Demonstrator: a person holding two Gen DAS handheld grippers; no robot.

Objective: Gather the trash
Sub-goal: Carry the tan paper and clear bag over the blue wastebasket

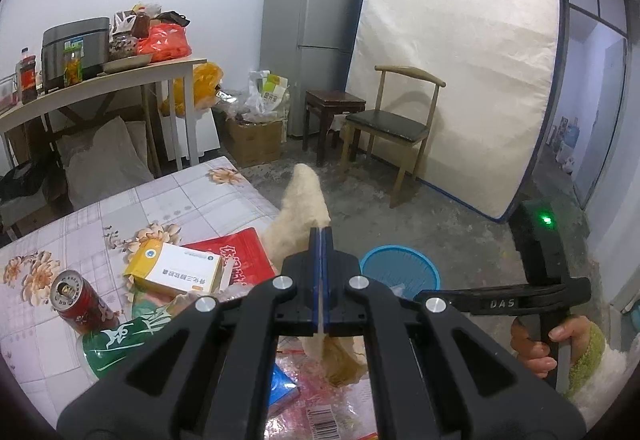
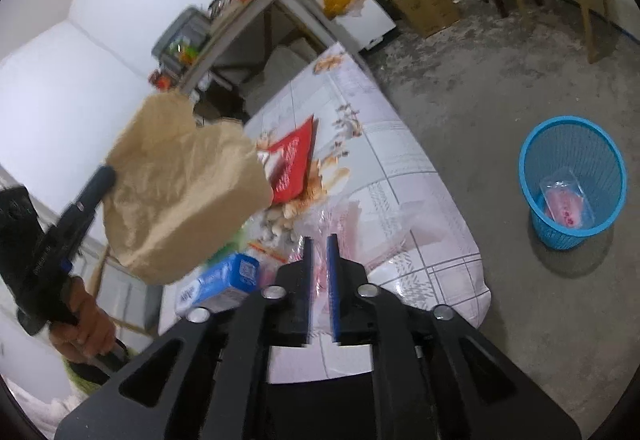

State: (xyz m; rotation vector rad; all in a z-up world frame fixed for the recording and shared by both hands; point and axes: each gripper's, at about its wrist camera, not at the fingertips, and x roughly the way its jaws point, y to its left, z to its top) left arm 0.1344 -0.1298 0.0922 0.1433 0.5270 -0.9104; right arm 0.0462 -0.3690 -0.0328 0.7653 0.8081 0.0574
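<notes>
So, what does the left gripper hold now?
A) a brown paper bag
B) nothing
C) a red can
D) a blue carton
A: the left gripper is shut on the brown paper bag, which hangs lifted above the table.

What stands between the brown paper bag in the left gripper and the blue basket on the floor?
Nothing visible. The brown paper bag hangs above the table, and bare floor lies between the table edge and the blue basket.
</notes>
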